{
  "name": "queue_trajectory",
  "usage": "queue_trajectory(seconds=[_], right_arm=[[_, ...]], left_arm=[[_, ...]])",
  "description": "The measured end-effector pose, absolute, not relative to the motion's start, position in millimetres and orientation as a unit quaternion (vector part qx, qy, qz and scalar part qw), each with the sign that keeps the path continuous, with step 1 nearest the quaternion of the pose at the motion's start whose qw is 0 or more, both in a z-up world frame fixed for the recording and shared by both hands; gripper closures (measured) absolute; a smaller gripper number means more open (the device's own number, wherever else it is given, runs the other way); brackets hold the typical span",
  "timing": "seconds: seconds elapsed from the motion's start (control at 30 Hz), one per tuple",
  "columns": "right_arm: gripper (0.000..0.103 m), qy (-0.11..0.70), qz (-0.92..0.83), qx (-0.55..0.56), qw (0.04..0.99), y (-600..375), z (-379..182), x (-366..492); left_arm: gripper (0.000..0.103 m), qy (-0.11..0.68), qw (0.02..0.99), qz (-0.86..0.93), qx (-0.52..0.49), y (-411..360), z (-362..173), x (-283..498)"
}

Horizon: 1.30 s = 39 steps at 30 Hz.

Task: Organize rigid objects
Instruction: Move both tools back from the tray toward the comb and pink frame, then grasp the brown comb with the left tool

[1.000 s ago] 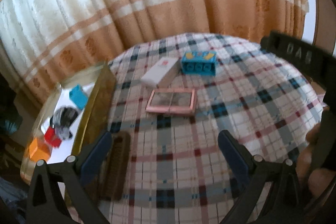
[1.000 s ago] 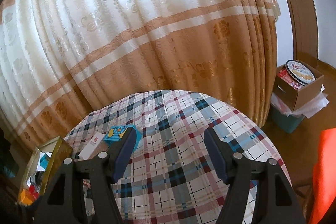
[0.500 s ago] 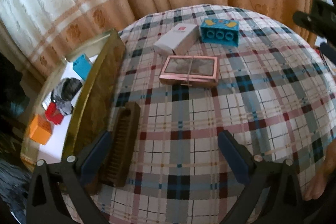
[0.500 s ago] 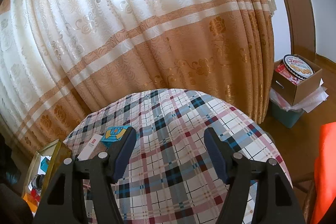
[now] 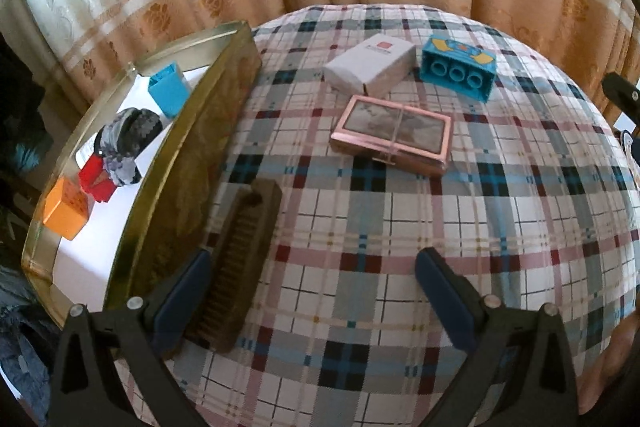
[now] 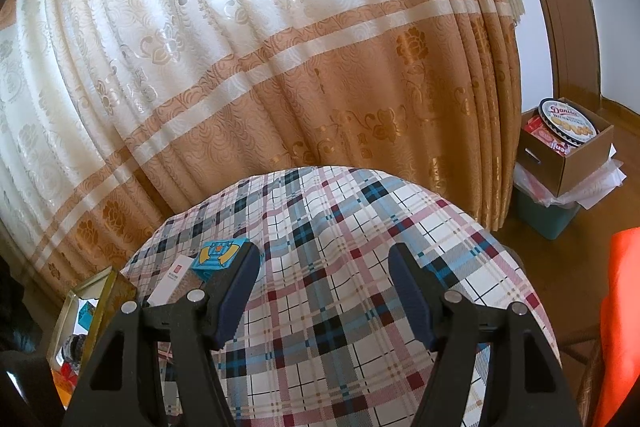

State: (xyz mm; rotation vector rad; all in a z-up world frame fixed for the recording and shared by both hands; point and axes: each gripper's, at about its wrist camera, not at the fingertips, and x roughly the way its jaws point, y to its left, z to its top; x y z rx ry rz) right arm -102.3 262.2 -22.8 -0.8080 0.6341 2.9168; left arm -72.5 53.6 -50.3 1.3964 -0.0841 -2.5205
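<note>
In the left wrist view a brown comb (image 5: 240, 263) lies on the plaid table beside a gold tin tray (image 5: 188, 163). My left gripper (image 5: 312, 291) is open and empty above the table, its left finger next to the comb. Further off lie a pink-framed case (image 5: 394, 135), a white box (image 5: 370, 67) and a blue toy brick (image 5: 458, 67). My right gripper (image 6: 324, 291) is open and empty above the table; the blue brick (image 6: 218, 255) and the white box (image 6: 170, 281) show past its left finger.
The tray holds a blue block (image 5: 168, 91), a grey-black patterned object (image 5: 128, 135), a red block (image 5: 96, 179) and an orange block (image 5: 66, 207). Curtains hang behind the table. A cardboard box with a biscuit tin (image 6: 566, 135) stands on the floor at right.
My left gripper has moved forward and tilted down toward the table, so the objects look nearer and larger. My right gripper has barely moved.
</note>
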Motion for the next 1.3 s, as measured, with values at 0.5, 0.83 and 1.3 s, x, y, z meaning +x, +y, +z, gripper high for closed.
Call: queue_trajectory(seconds=[0.5, 0.83, 1.3], right_arm=[[0.034, 0.211, 0.939, -0.270, 0.027, 264.0, -25.6, -103.9], [0.034, 0.212, 0.939, -0.270, 0.027, 263.7, -25.6, -103.7], [0.034, 0.215, 0.938, -0.272, 0.027, 264.0, -26.5, -104.0]], left_arm=[[0.001, -0.046, 0.091, -0.869, 0.484, 76.6, -47.3, -73.0], [0.001, 0.007, 0.127, -0.860, 0.495, 52.0, -51.0, -78.5], [0.001, 0.028, 0.024, -0.859, 0.511, 59.2, -57.1, -79.7]])
